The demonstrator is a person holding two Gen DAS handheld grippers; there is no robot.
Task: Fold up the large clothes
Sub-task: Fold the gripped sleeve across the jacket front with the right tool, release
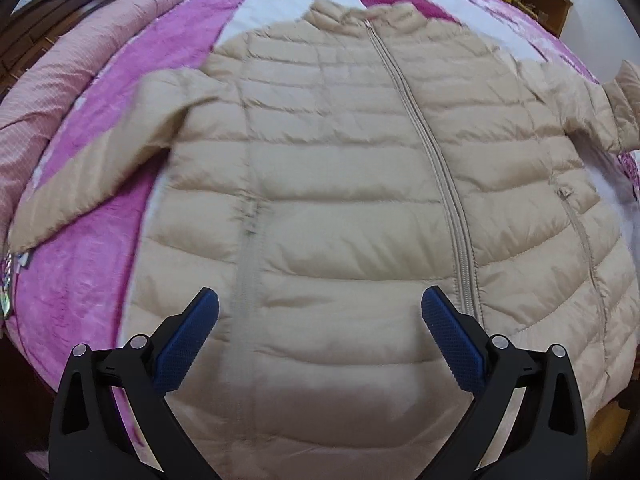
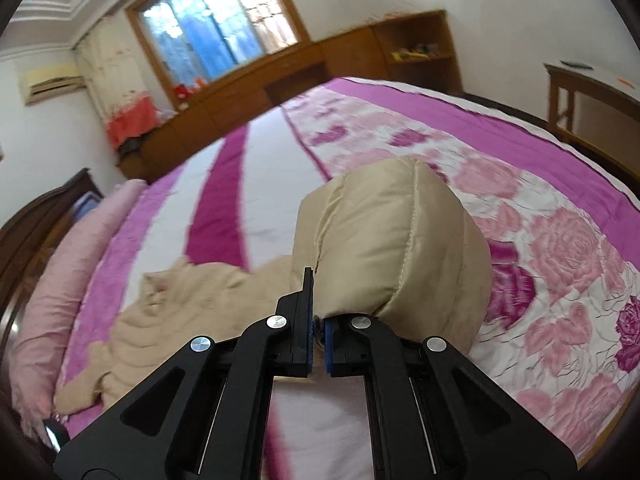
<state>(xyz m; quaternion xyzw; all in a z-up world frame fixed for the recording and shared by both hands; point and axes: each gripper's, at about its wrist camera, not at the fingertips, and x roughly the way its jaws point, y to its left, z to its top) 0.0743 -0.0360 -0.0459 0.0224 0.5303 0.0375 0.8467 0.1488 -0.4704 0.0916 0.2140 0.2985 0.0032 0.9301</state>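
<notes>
Holding sleeve end (image 2: 394, 248) of one beige puffer jacket (image 1: 340, 184), right gripper (image 2: 318, 328) clamped on the cuff, raised off the bed (image 2: 520, 184), likely for folding inward over the front. Left gripper (image 1: 320, 300) hovering above the hem, jaws wide apart, nothing between. Jacket lying front up, zipped, spread flat on bedspread. Counted: one jacket, two sleeves, two grippers, one pink pillow (image 1: 80, 40).

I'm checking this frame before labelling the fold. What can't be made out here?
- Left wrist view: the jacket hem sits behind the open left gripper; the sleeve end is cut off by the lens edge.
- Right wrist view: the right gripper is shut on a sleeve whose bulge hides the cuff; the jacket body is blurred.
</notes>
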